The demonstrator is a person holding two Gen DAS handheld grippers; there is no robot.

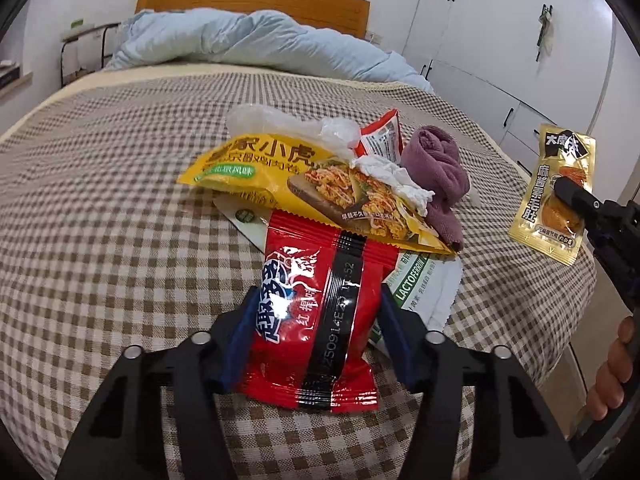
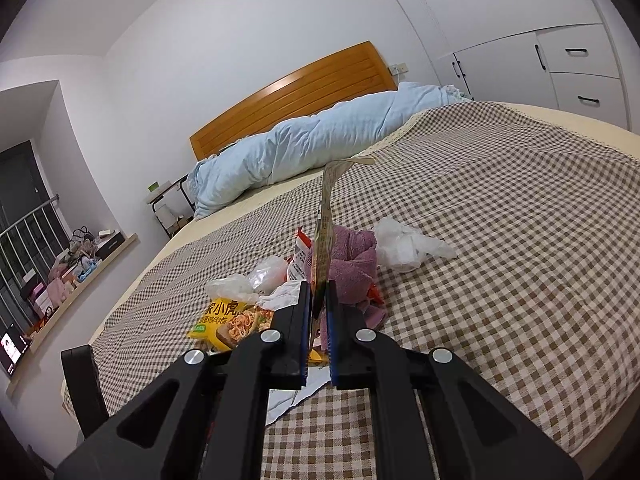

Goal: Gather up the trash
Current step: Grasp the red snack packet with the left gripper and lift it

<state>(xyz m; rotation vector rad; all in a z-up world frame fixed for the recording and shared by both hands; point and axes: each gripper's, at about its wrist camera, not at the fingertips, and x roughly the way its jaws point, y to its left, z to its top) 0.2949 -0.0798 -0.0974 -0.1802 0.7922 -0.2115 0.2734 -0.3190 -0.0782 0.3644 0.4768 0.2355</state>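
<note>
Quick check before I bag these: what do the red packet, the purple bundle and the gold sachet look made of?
Red packet: glossy plastic film, judging by glare spots and crinkles.
Purple bundle: soft matte fabric, likely terry or microfibre cloth; fuzzy nap, rolled folds, so perhaps not trash.
Gold sachet: shiny metallic-look laminate film, stiff enough to stand edge-up in the right wrist view.

The left gripper (image 1: 316,320) pads press a packet; the right gripper (image 2: 319,312) is clamped shut.

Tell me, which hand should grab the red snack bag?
Left. The left gripper already has the red snack bag between its fingers, while the right gripper is busy pinching the gold packet.
</note>
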